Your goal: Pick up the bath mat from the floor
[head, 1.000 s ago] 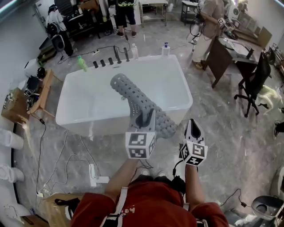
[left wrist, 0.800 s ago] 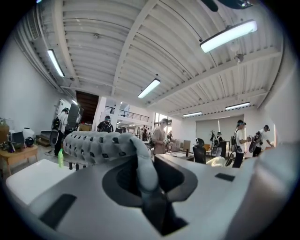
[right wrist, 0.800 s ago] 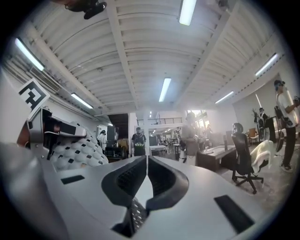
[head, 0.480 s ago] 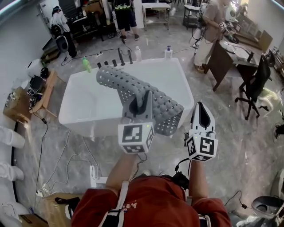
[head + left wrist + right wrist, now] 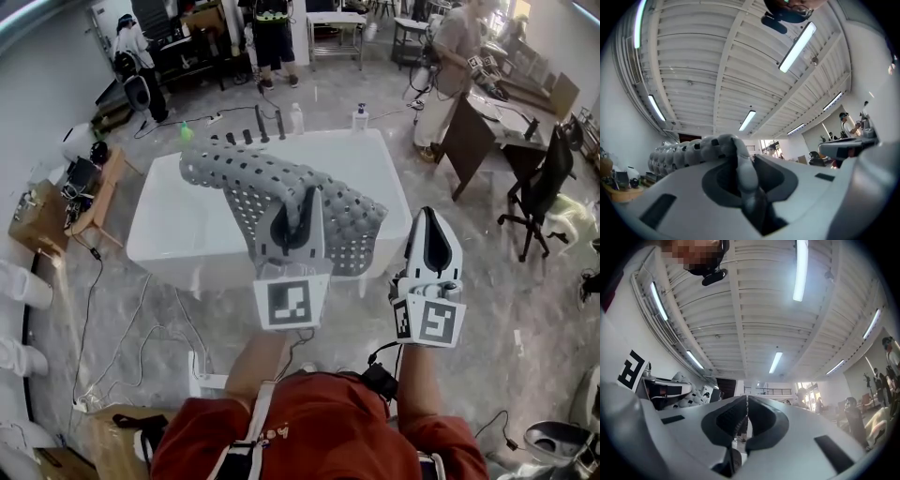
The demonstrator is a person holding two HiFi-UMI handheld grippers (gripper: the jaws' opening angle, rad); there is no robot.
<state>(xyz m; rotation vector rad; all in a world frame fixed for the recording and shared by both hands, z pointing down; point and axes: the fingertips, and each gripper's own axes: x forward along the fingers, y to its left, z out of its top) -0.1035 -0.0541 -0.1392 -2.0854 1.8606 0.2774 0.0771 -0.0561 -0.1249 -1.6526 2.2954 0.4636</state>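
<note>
Looking through the head view first, I see the left gripper [image 5: 303, 199] held high, its jaws clamped on a fold of the grey perforated rubber bath mat [image 5: 246, 176]. The mat is clear of the floor [image 5: 487, 281]. It drapes ahead of the jaws and trails off to their left, over the white rectangular bathtub [image 5: 155, 246] beyond them. The right gripper [image 5: 428, 217] sits just to the right of the loaded jaws, its own jaws pressed together on nothing.

I judge the pickup made, so the step in hand is carrying the lift cleanly. The pinch takes only one ridge of a floppy sheet, so I would hold the squeeze firm and raise smoothly without swinging. If the mat starts to slide, I would bring the free jaws onto its hanging edge.

In the left gripper view the bite shows plainly. A rounded grey fold stands between the two pads [image 5: 719, 180], deep in the jaws, and the holed sheet curls off to their left.

In the right gripper view the jaws meet edge to edge with nothing between them.

I can read no writing. Each gripper's cube [image 5: 291, 302] carries only black-and-white square markers. The small bottles [image 5: 360, 114] on the tub rim beyond the jaws are too small to read, as is the print on the red shirt [image 5: 328, 431] behind them.
</note>
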